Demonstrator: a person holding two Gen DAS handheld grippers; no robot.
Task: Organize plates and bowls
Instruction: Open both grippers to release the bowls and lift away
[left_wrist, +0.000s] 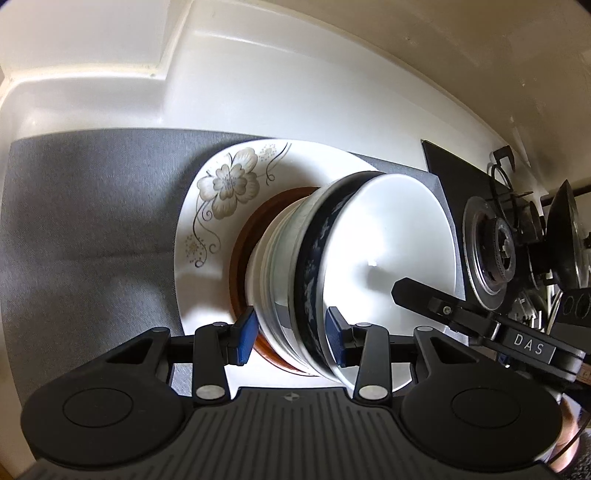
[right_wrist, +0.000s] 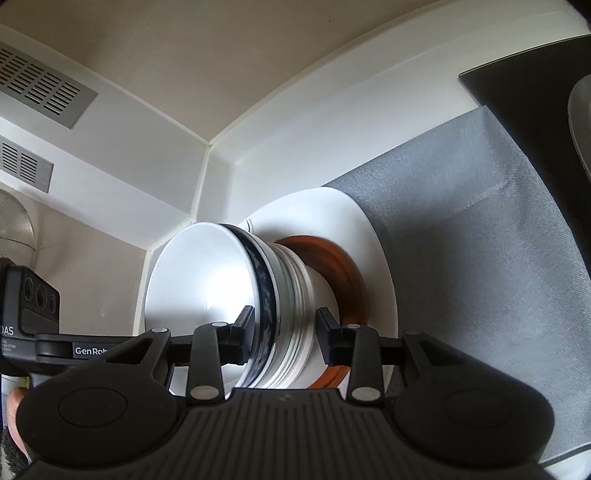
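A stack of nested bowls (left_wrist: 388, 236) (right_wrist: 199, 280) has a white top bowl with a dark blue patterned band (left_wrist: 314, 236). It stands over a brown plate (left_wrist: 240, 254) (right_wrist: 343, 266) lying on a white floral plate (left_wrist: 229, 181) (right_wrist: 369, 236). Whether the stack touches the brown plate I cannot tell. My left gripper (left_wrist: 291, 336) is shut on the near wall of the stack, with one blue pad (left_wrist: 336, 336) inside the top bowl and the other outside. My right gripper (right_wrist: 284, 328) is shut on the opposite wall the same way; one of its fingers (left_wrist: 417, 295) reaches into the bowl.
The plates lie on a grey mat (left_wrist: 92, 221) (right_wrist: 480, 221) on a white counter in a wall corner. A black hob (left_wrist: 439, 166) with a gas burner (left_wrist: 495, 247) and a dark lid (left_wrist: 565, 236) sits beside the mat. Vent grilles (right_wrist: 40, 85) are on the wall.
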